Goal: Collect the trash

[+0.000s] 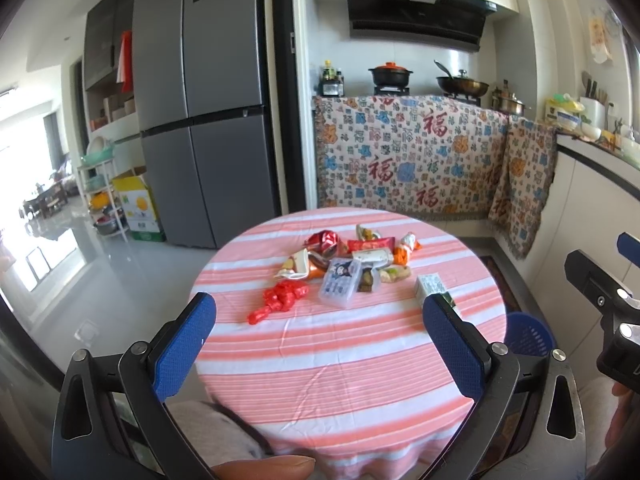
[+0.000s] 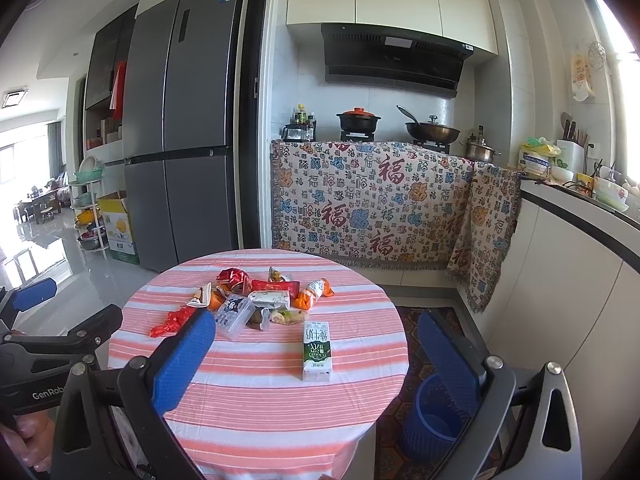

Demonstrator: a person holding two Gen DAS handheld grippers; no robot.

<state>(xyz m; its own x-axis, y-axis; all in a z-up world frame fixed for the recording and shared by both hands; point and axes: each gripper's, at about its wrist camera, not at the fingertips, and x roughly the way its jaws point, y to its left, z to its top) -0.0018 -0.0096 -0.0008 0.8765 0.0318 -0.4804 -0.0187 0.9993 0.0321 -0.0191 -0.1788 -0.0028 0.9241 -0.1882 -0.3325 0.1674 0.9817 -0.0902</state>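
While both two-finger grippers hang above the near edge of the round table (image 2: 256, 408) draped in a pink-and-white striped cloth, neither holds anything. The left gripper (image 1: 320, 320) has its blue-padded fingers (image 1: 182, 344) spread wide apart, and the right gripper (image 2: 316, 348) is likewise spread, with nothing between its pads.

The trash lies in a loose heap toward the far middle of the tabletop: a crumpled red plastic bag (image 2: 174, 322) at the left edge of the heap, a clear plastic box with a cartoon sticker (image 2: 234, 316) just beside it, a shiny red foil wrapper (image 2: 232, 276) at the back, and an orange-and-white snack packet (image 2: 314, 294) on the right. Other small wrappers sit between these, too jumbled to tell apart with certainty. A green-and-white milk carton (image 2: 317, 350) lies flat on its own, nearer than the heap and apart from it.

A blue ribbed plastic waste basket (image 2: 434, 420) stands on the floor just beside the table's right side, partly hidden behind the right gripper's finger. A grey multi-door refrigerator (image 2: 180, 120) stands behind the table on the left.
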